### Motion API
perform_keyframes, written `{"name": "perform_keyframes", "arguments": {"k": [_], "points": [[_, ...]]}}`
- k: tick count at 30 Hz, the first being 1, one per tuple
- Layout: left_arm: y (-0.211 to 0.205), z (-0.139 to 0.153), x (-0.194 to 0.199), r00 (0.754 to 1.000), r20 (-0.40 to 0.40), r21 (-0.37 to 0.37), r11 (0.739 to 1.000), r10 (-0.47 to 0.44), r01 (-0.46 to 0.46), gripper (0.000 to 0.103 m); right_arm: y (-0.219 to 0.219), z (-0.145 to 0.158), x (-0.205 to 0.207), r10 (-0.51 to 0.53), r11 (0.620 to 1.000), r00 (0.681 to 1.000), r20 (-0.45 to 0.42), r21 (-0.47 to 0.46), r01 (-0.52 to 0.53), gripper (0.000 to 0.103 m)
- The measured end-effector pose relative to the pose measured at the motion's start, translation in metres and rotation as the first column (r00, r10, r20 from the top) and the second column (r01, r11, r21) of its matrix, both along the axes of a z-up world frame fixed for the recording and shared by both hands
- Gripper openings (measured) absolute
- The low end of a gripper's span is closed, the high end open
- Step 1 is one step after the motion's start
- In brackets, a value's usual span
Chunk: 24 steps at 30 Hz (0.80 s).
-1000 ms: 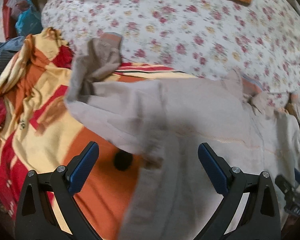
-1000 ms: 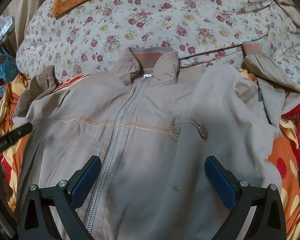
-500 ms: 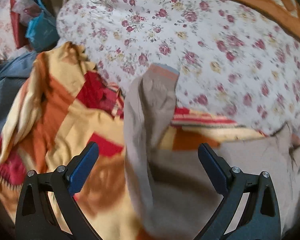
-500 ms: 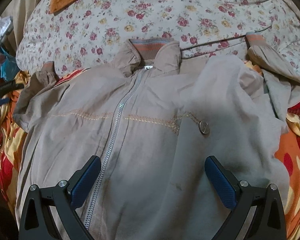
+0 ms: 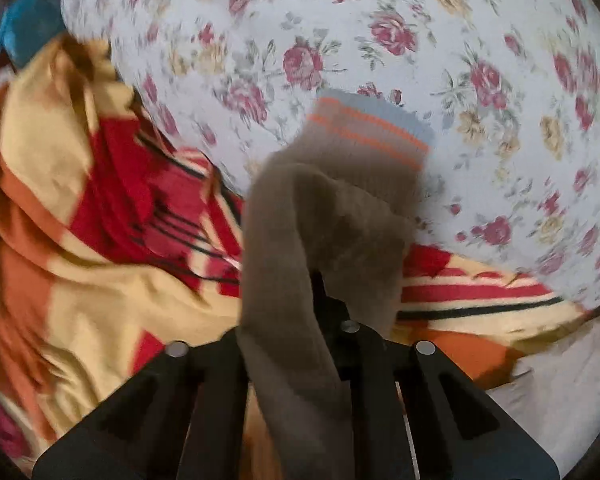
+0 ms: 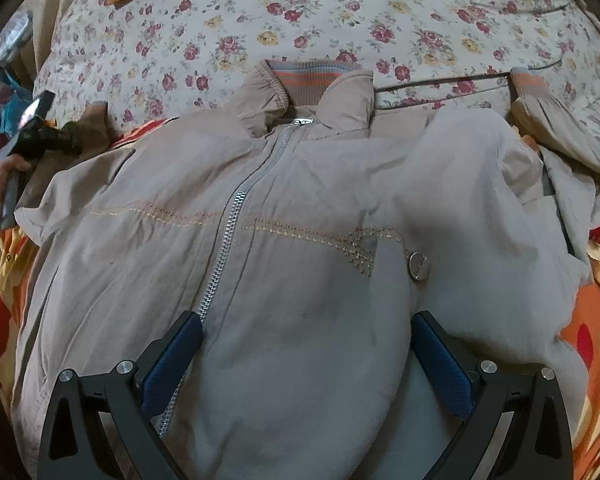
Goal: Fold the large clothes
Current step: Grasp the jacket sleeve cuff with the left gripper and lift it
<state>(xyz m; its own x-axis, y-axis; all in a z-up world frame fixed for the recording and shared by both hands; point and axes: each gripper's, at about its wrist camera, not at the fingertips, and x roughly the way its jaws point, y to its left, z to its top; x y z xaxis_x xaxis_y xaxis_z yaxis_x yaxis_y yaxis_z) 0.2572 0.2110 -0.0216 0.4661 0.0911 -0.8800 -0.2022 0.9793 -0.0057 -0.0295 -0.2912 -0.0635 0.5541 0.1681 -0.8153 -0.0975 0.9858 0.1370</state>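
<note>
Jacket (image 6: 300, 240): beige, zipped, lies front-up on a patterned blanket (image 5: 80, 280), collar (image 6: 312, 80) toward the floral bedsheet (image 6: 260, 12). Both sleeves are spread outward; the far sleeve's cuff (image 6: 528, 82) rests on the sheet.

Left gripper (image 5: 324, 304): jaws have just been closing and now stand together, clamped on the near sleeve (image 5: 320, 232) a little below its striped cuff (image 5: 372, 132). Fabric bunches over and around the fingers; the pads themselves are hidden by cloth, so depth of bite can't be confirmed. The right wrist view shows the same gripper at the jacket's edge, w/ the person's hand (image 6: 8, 168) on the handle.

Right gripper (image 6: 306, 344): jaws wide, nothing between the pads, hovering over the lower front beside the zipper (image 6: 236, 216).

Step in hand, by my judgement: fold the gripped sleeve inward across the chest.

Recommendations:
- Lift only enough to clear the body, so the shoulder isn't dragged.
- Carry the cuff across to land flat, approx. along the stitched chest line, w/ the sleeve straight, not twisted.
- Right gripper could press near the zipper to stop the body sliding.
- Release only once the cuff lies down; a bunched grip may leave creases, so smooth after.

Risk: thin fabric may slip from a shallow bite.
</note>
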Motion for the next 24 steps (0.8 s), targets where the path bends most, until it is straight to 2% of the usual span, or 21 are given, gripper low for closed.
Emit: {"name": "perform_keyframes", "arguments": {"k": [3, 9, 12, 15, 17, 19, 21, 22, 23, 24], "points": [[-0.001, 0.016, -0.014, 0.999, 0.047, -0.035, 0.999, -0.022, 0.024, 0.004, 0.0, -0.001, 0.001, -0.001, 1.0, 1.0, 0.004, 0.001, 0.001, 0.103], [-0.031, 0.084, -0.061, 0.977, 0.167, -0.15, 0.975, -0.136, 0.162, 0.003, -0.003, 0.004, 0.0, -0.015, 1.0, 1.0, 0.002, 0.017, 0.015, 0.103], [-0.072, 0.121, -0.092, 0.952, 0.214, -0.172, 0.951, -0.219, 0.258, 0.003, -0.013, 0.014, -0.003, -0.052, 0.997, 0.998, 0.023, 0.057, 0.051, 0.103], [-0.13, 0.143, -0.121, 0.918, 0.257, -0.207, 0.911, -0.301, 0.356, 0.003, -0.027, 0.028, -0.008, -0.1, 0.992, 0.993, 0.062, 0.086, 0.095, 0.103], [-0.163, 0.143, -0.144, 0.897, 0.274, -0.239, 0.88, -0.345, 0.411, 0.003, -0.038, 0.036, -0.011, -0.134, 0.986, 0.988, 0.083, 0.111, 0.124, 0.103], [-0.202, 0.13, -0.164, 0.882, 0.272, -0.271, 0.849, -0.384, 0.453, 0.003, -0.049, 0.043, -0.014, -0.166, 0.979, 0.981, 0.096, 0.132, 0.153, 0.103], [-0.244, 0.104, -0.184, 0.871, 0.259, -0.251, 0.842, -0.417, 0.478, 0.004, -0.059, 0.047, -0.016, -0.199, 0.972, 0.975, 0.104, 0.151, 0.182, 0.103], [-0.27, 0.082, -0.194, 0.858, 0.234, -0.212, 0.838, -0.457, 0.504, 0.012, -0.064, 0.048, -0.017, -0.216, 0.966, 0.971, 0.101, 0.166, 0.198, 0.103], [-0.284, 0.066, -0.199, 0.841, 0.212, -0.193, 0.823, -0.497, 0.535, 0.019, -0.067, 0.049, -0.016, -0.222, 0.963, 0.97, 0.096, 0.175, 0.204, 0.103], [-0.305, 0.042, -0.205, 0.806, 0.166, -0.201, 0.781, -0.568, 0.592, 0.04, -0.07, 0.049, -0.016, -0.228, 0.961, 0.969, 0.091, 0.181, 0.209, 0.103]]}}
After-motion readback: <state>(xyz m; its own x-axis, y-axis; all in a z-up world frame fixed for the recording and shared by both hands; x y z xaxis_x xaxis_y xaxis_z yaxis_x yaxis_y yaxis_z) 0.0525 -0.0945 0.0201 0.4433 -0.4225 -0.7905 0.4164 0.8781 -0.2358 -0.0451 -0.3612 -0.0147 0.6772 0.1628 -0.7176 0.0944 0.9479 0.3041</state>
